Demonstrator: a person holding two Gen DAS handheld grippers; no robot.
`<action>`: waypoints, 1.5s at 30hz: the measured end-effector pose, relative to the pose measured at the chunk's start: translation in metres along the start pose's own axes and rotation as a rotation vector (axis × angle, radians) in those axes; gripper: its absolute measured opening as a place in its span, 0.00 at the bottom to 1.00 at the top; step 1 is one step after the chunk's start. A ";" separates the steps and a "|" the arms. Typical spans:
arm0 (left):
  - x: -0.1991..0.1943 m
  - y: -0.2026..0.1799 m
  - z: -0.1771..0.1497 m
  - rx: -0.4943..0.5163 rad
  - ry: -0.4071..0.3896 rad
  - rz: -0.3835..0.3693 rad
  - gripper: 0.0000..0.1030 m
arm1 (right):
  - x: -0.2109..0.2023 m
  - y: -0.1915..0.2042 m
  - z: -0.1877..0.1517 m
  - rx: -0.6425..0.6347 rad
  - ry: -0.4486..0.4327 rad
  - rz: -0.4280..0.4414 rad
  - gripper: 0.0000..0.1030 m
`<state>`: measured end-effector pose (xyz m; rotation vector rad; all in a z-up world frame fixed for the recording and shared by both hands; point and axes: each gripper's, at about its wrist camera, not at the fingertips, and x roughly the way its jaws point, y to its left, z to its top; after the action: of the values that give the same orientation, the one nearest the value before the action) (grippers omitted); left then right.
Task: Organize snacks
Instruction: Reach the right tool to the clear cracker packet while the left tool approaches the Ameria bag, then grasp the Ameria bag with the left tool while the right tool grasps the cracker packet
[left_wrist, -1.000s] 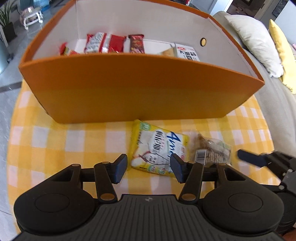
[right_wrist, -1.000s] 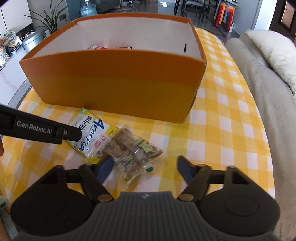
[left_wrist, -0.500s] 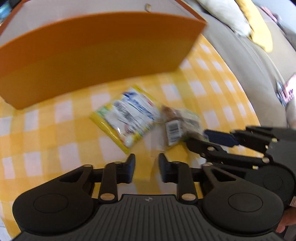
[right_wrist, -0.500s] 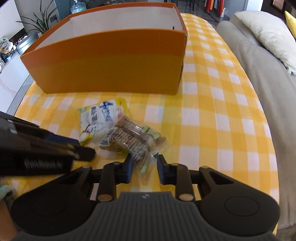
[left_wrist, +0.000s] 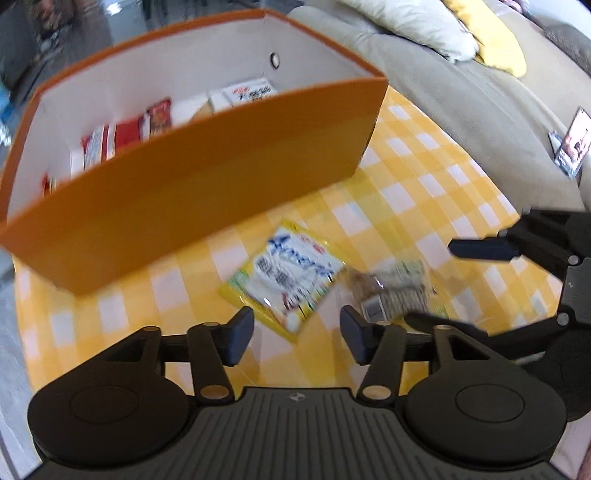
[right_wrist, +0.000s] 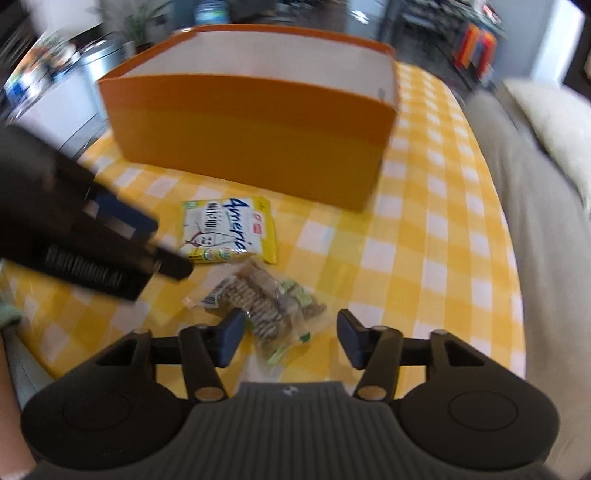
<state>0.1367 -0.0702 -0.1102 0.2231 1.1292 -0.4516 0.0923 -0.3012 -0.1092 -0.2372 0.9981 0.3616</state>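
Observation:
A yellow-and-white snack packet (left_wrist: 286, 282) (right_wrist: 227, 230) lies flat on the checked cloth in front of the orange box (left_wrist: 207, 177) (right_wrist: 255, 136). Beside it lies a clear packet of brown crackers (left_wrist: 393, 291) (right_wrist: 266, 304). My left gripper (left_wrist: 297, 336) hovers just short of the yellow packet, its jaws opening with nothing between the pads. My right gripper (right_wrist: 290, 338) stands over the near end of the cracker packet, its jaws opening too, pads clear of the wrapper. The box holds several red and white snack packs (left_wrist: 125, 138).
The yellow-checked table (right_wrist: 436, 236) ends at the right against a grey sofa (left_wrist: 461, 99) with cream and yellow cushions. In the right wrist view the left gripper's body (right_wrist: 74, 236) fills the left side. A small card stands on the sofa (left_wrist: 570, 142).
Both grippers closed to nearly shut on nothing half a second ago and have sprung apart again. The left view has rolled, so the box's inside shows again. Both packets lie where they were.

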 end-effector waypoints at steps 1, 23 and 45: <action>0.001 0.001 0.003 0.019 0.003 0.004 0.64 | 0.000 0.003 0.001 -0.042 -0.014 -0.008 0.62; 0.039 -0.008 0.021 0.245 0.045 0.000 0.77 | 0.031 -0.028 0.015 0.178 0.007 0.006 0.44; 0.052 -0.012 0.024 0.111 0.087 0.033 0.64 | 0.034 -0.027 0.011 0.222 0.036 0.009 0.38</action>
<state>0.1694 -0.1026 -0.1464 0.3612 1.1847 -0.4793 0.1285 -0.3157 -0.1319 -0.0384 1.0663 0.2522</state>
